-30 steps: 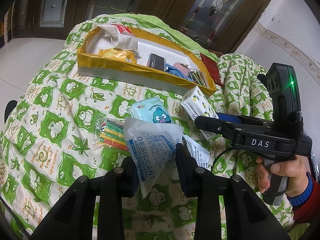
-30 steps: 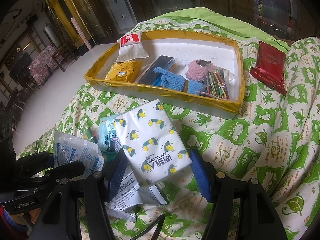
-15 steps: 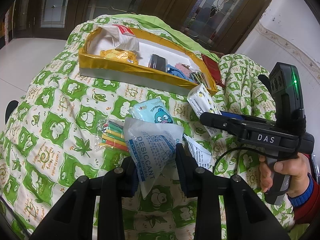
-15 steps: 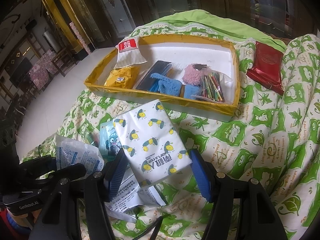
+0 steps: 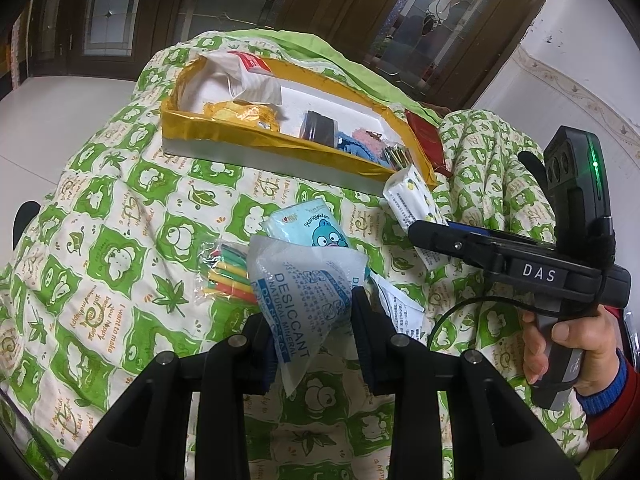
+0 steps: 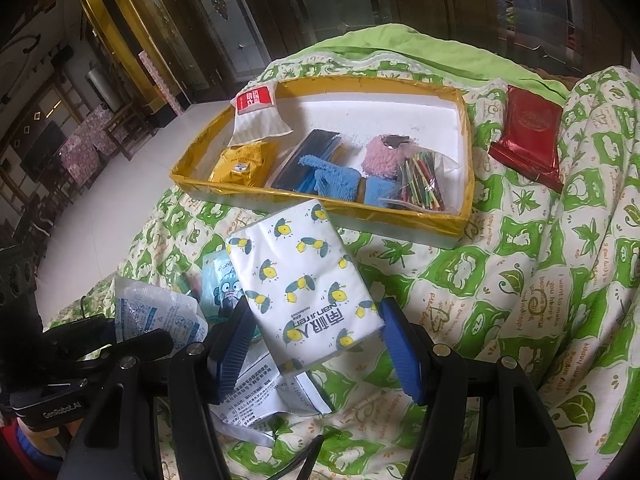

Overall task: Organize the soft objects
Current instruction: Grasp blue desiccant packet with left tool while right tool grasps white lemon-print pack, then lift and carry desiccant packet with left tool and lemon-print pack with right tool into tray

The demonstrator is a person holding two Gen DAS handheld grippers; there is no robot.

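both loads now higher off quilt [image 6: 520,280] than a second ago, closer to yellow tray [image 6: 320,204] — carry underway. left gripper [image 5: 312,320] clamped on desiccant pouch [image 5: 304,280]; right gripper [image 6: 316,344] pinching tissue pack [image 6: 304,276], short of near tray wall — drop-off next.

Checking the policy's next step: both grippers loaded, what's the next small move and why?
Probably carry the right gripper forward and over the yellow tray's near wall. It holds the tissue pack lifted just short of the tray; the left gripper holds the desiccant bag farther back.
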